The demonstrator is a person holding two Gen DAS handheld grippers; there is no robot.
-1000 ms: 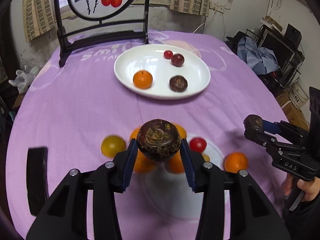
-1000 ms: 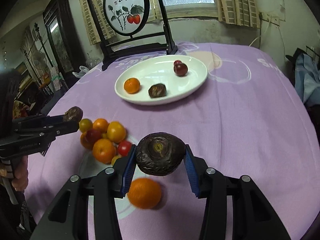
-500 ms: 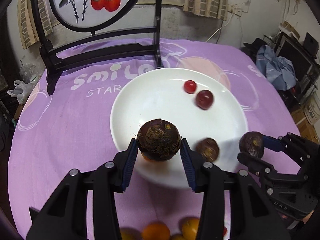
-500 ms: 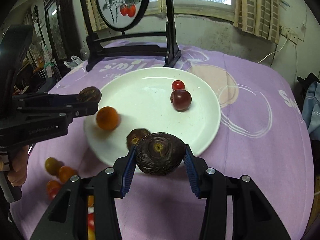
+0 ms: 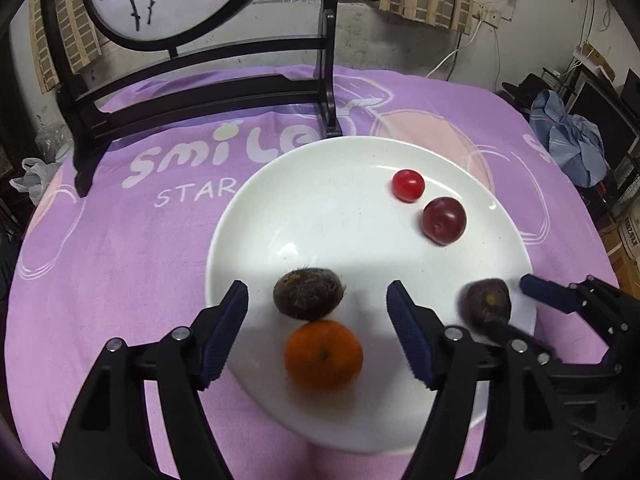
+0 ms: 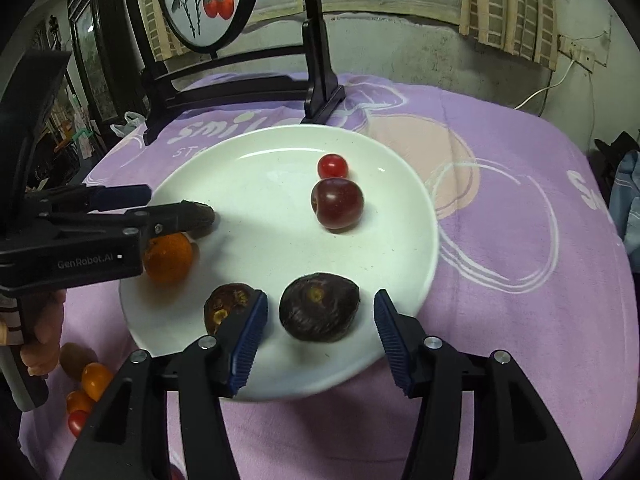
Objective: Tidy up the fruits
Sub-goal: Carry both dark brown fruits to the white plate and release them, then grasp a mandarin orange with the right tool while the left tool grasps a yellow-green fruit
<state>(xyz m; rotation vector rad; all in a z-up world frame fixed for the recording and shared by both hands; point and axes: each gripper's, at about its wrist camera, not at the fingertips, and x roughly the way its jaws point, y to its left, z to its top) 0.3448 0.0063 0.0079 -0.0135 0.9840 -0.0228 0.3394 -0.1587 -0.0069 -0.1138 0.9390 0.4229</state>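
Note:
A white plate (image 5: 280, 216) (image 6: 256, 168) holds a cherry tomato (image 5: 408, 185) (image 6: 332, 166), a dark red plum (image 5: 444, 220) (image 6: 337, 203) and an orange (image 5: 323, 356) (image 6: 168, 256). My left gripper (image 5: 316, 336) (image 6: 176, 206) is opening. A hairy brown fruit (image 5: 309, 293) lies on the plate between its pads, touching neither. My right gripper (image 6: 320, 336) (image 5: 516, 304) is also opening over the plate's near edge. A dark wrinkled fruit (image 6: 319, 306) (image 5: 486, 304) rests on the plate between its pads, free of both. Another dark fruit (image 6: 228, 306) sits just left of its left finger.
A black wooden stand with a round painted screen (image 5: 192, 92) (image 6: 240, 80) rises just beyond the plate. Several small loose fruits (image 6: 86, 376) lie on the purple cloth (image 5: 100, 240) at the lower left. A hand (image 6: 40, 344) holds the left gripper's handle. Room clutter lies past the table's right edge.
Both grippers moved forward from the loose fruit pile to over the plate, then opened. Each dark fruit left its pads and now lies on the plate.

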